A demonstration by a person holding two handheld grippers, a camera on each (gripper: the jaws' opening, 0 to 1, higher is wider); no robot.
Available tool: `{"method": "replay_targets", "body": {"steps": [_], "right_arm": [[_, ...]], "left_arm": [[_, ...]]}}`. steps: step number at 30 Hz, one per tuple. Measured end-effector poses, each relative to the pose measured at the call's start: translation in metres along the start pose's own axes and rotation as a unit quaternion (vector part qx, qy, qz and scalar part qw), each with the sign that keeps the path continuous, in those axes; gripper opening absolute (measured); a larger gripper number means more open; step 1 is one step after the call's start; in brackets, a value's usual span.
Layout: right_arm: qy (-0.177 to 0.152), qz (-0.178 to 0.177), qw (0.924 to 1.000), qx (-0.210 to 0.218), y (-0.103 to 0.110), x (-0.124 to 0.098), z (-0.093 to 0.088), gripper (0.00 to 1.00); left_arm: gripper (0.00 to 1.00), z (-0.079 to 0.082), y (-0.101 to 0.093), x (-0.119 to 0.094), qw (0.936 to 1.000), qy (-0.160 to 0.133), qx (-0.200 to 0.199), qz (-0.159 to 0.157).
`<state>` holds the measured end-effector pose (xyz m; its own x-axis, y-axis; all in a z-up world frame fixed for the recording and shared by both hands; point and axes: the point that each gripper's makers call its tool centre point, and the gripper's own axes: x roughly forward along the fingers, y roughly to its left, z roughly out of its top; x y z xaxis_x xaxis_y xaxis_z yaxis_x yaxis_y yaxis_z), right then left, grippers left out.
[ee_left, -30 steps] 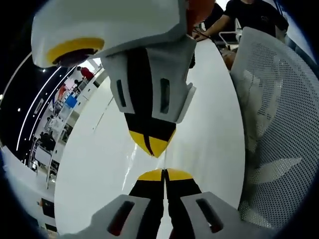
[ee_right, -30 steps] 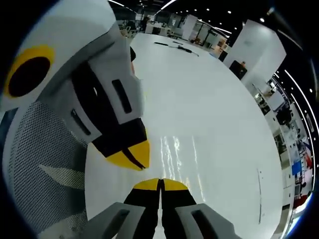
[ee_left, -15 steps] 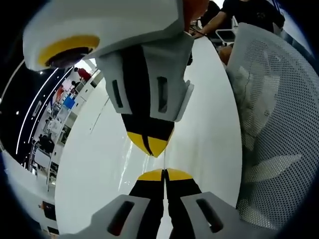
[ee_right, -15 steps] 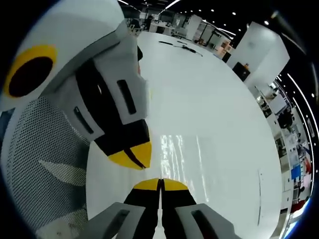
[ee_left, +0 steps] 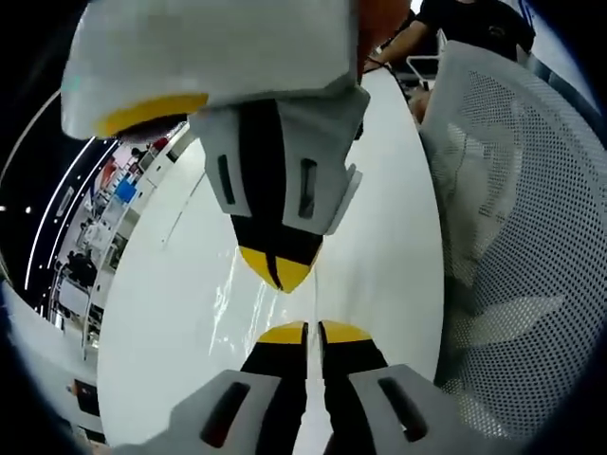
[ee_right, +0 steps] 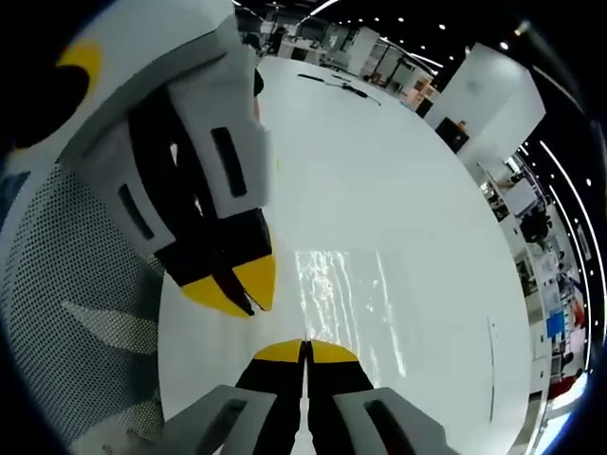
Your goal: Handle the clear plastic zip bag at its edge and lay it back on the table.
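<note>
The clear plastic zip bag [ee_right: 337,294] lies flat on the white table [ee_right: 398,190], showing as a glossy, wrinkled sheet just ahead of the two grippers' yellow tips. In the right gripper view, the right gripper [ee_right: 304,349] has its jaws pressed together at the bag's near edge, though whether film is pinched between them cannot be told. The left gripper [ee_right: 232,289] comes in from the left, its tips slightly parted just beside the bag's edge. In the left gripper view, a thin gap also shows between the left gripper's jaws, with the bag's shiny film beyond. A white mesh chair [ee_left: 517,237] stands beside the table.
</note>
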<state>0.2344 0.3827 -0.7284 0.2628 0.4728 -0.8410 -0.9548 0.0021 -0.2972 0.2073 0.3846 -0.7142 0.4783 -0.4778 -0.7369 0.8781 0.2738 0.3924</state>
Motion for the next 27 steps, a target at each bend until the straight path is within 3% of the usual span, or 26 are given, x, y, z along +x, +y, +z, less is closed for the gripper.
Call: {"method": "replay_targets", "body": {"steps": [10,15,21,27], "right_arm": [[0.008,-0.022,0.9997,0.007,0.004,0.005,-0.004,0.0],[0.008,-0.021,0.9995,0.021,0.005,0.006,-0.006,0.0],[0.004,-0.017,0.9988,0.046,0.003,0.008,-0.01,0.0],[0.002,-0.013,0.9982,0.059,0.005,0.012,-0.012,0.0]], "left_arm": [[0.05,-0.008,0.002,-0.007,0.9993,-0.001,-0.034,0.012],[0.05,-0.015,0.006,-0.01,0.993,-0.017,-0.114,0.023],[0.06,-0.028,0.009,-0.015,0.9896,-0.012,-0.139,0.033],[0.05,-0.028,0.009,-0.017,0.9863,-0.016,-0.16,0.036]]}}
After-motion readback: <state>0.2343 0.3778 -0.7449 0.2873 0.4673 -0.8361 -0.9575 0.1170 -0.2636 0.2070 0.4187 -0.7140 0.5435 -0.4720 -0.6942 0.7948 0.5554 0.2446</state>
